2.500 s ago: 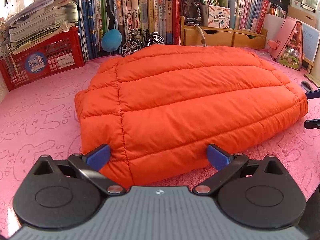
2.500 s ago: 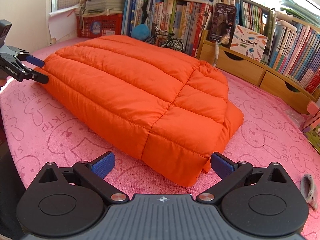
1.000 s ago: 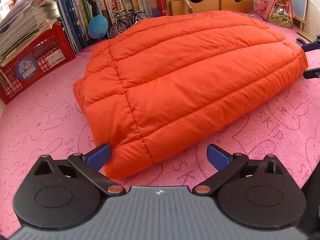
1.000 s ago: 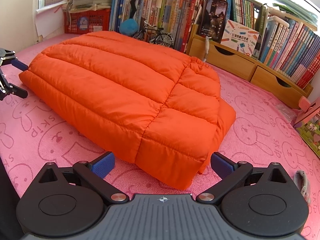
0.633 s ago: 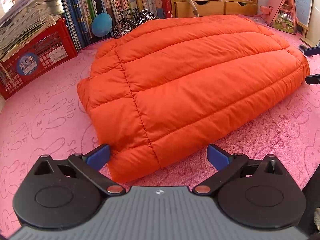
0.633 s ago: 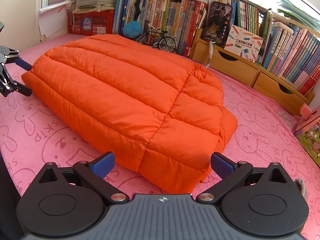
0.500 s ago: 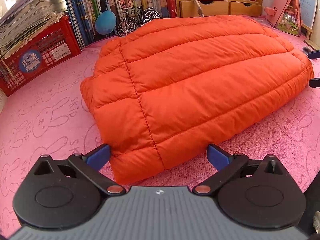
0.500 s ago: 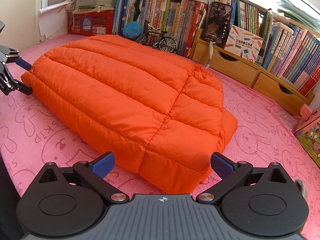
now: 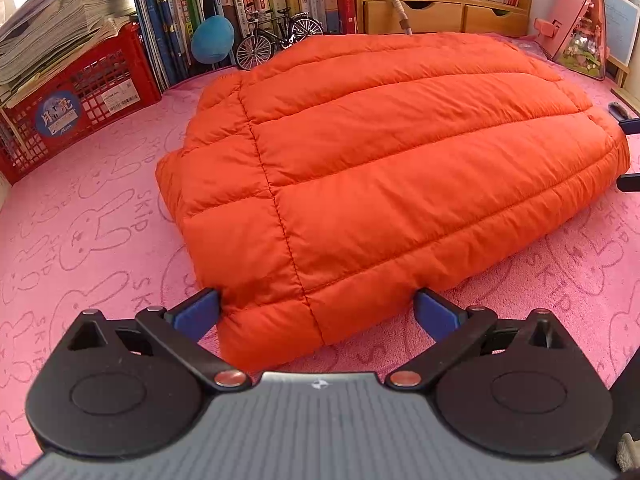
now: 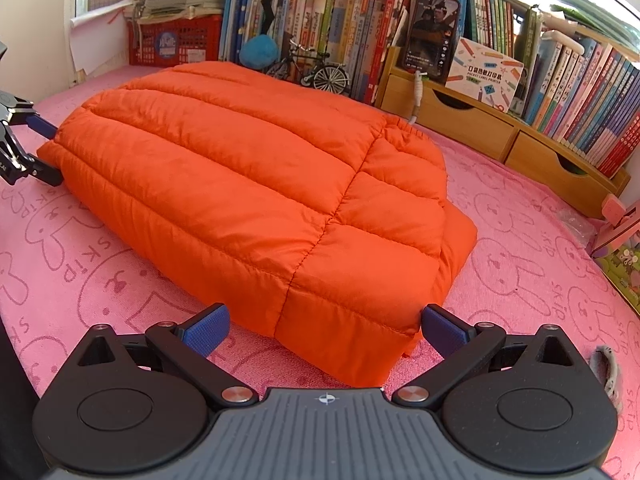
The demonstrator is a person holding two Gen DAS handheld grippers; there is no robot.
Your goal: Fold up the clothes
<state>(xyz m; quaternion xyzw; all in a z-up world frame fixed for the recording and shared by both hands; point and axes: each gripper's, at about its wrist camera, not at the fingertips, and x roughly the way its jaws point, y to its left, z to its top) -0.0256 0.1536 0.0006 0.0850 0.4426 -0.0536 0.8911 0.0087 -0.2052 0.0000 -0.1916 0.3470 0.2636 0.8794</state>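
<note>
Nearest, at bottom of left wrist view: left gripper (image 9: 316, 312), tongs spread wide, a corner of the orange puffer jacket (image 9: 380, 184) lying between the blue pads, nothing pinched. Same at bottom of right wrist view: right gripper (image 10: 322, 330) gaping wide around the jacket's opposite near corner, not clamped. Just beyond, filling mid-frame in both views: jacket lying on the pink bunny-print cloth (image 9: 80, 240), already doubled into a thick, roughly rectangular bundle, a second layer peeking out at its right edge in the right wrist view. Judging by that: most folding seemingly done, sleeves tucked out of sight; perhaps one more halving or a final squaring-up left, with both tongs placed at either end as if to lift or shift. Farther back, upper left of left wrist view: red crate (image 9: 76, 108) under stacked papers. Along the top: model bicycle (image 9: 276, 36), rows of books, wooden drawers (image 10: 472, 128) at upper right of right wrist view.
</note>
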